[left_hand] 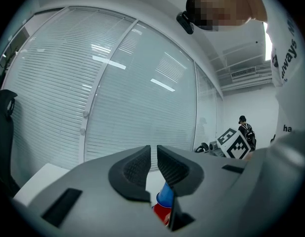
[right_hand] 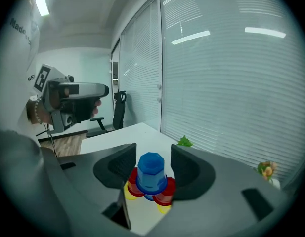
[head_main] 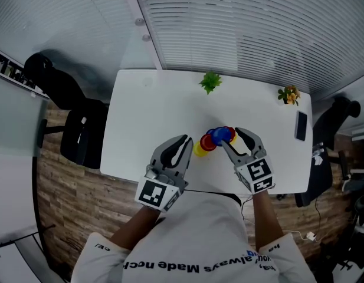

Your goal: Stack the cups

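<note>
Two claws reach forward over the white worktop [head_main: 152,117], forearms angled inward toward the cup cluster [head_main: 214,139]. Just left of the cluster, the left claw [head_main: 184,141] is closed to a thin slit with nothing in it. The right claw [right_hand: 152,153] stands wide, bracketing the upturned blue cup [right_hand: 151,171] that tops the red cups [right_hand: 134,187], its pads just clear of the cup. Left of the cluster and beyond it lies open worktop, and a green sprig [head_main: 210,81] stands behind the cluster at the far edge. The shirt [head_main: 187,264] reads "always" and "Made".
</note>
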A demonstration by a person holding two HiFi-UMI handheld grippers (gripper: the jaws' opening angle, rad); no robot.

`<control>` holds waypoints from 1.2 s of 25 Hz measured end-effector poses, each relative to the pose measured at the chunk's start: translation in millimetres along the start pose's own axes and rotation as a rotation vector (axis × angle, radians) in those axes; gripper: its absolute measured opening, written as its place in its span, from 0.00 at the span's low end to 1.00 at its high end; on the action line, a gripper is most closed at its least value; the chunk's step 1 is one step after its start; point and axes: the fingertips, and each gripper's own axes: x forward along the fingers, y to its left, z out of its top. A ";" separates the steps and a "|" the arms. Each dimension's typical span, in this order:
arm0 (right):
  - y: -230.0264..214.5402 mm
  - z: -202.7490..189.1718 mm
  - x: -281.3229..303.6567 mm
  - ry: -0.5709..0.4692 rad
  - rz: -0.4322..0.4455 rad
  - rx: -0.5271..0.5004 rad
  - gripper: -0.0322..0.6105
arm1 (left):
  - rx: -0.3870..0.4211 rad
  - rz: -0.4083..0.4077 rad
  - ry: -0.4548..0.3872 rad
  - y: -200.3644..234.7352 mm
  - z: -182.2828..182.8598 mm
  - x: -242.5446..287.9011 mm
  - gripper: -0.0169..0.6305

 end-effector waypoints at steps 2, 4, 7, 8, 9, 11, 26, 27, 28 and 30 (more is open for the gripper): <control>0.8 8.6 -13.1 -0.033 -0.021 0.013 0.38 | 0.003 -0.009 -0.003 -3.9 3.7 1.5 0.11; 0.8 17.0 -25.3 -0.076 -0.047 0.024 0.35 | 0.006 -0.019 -0.006 -7.6 6.4 3.0 0.11; 0.1 27.0 -44.0 -0.136 -0.084 0.040 0.31 | 0.015 -0.037 -0.009 -14.1 9.7 5.1 0.11; 0.4 28.0 -50.9 -0.144 -0.092 0.038 0.30 | 0.019 -0.043 -0.009 -16.8 10.9 5.6 0.11; 0.8 29.4 -58.0 -0.149 -0.098 0.035 0.28 | 0.022 -0.049 -0.008 -19.5 12.3 6.0 0.11; 1.2 34.5 -72.2 -0.166 -0.115 0.041 0.25 | 0.026 -0.062 -0.007 -25.1 15.7 6.2 0.11; -4.2 58.5 -117.9 -0.245 -0.217 0.051 0.06 | 0.070 -0.117 -0.036 -44.8 31.1 11.9 0.11; -5.0 58.8 -118.2 -0.245 -0.219 0.051 0.06 | 0.071 -0.118 -0.034 -45.0 30.9 12.3 0.11; -5.7 59.1 -118.5 -0.245 -0.221 0.050 0.06 | 0.072 -0.118 -0.034 -45.2 31.1 12.7 0.11; -6.7 60.0 -119.0 -0.244 -0.224 0.048 0.06 | 0.072 -0.120 -0.038 -45.7 32.1 13.7 0.11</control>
